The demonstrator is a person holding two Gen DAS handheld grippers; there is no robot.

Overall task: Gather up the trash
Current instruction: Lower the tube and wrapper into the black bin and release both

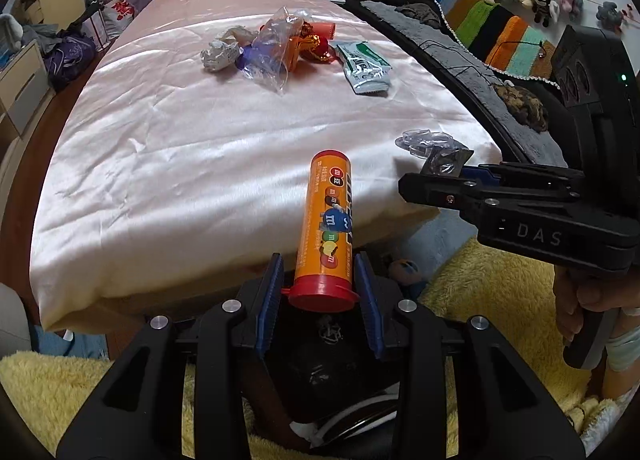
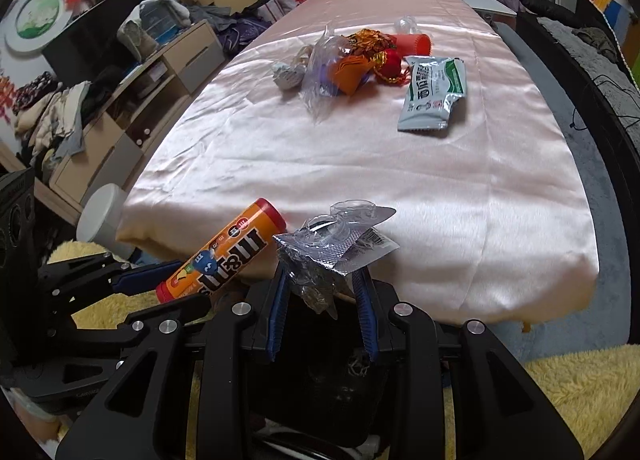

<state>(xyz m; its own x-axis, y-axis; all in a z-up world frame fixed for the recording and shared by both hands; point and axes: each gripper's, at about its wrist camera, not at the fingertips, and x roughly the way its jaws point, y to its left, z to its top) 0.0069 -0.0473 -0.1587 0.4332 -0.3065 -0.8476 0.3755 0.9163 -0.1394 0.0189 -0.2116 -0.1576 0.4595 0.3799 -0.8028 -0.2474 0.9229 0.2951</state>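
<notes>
1. Grippers first: the left gripper (image 1: 320, 292) is clamped narrow on the red-capped end of an orange candy tube (image 1: 328, 220), which juts forward over the near edge of the bed (image 1: 180, 164); its blue pads (image 1: 270, 300) press the tube's sides.
2. The right gripper (image 2: 324, 292) pinches a crumpled blister pack (image 2: 336, 244) of clear plastic and foil; the pack sticks up between the pads (image 2: 366, 300), over the bed's near edge.
3. In the left view the right gripper (image 1: 432, 176) comes in from the right, a hand (image 1: 576, 300) on its handle; in the right view the left gripper (image 2: 160, 284) and the tube (image 2: 224, 252) lie just beside the pack.
4. More trash lies further up the pink bedcover: a white-green wrapper (image 2: 434, 94), a clear bag (image 2: 324, 72) over orange and red scraps (image 2: 372, 56), and a white wad (image 2: 286, 74); all well apart from both grippers.
5. A yellow rug (image 1: 500, 284) shows below the bed.
</notes>
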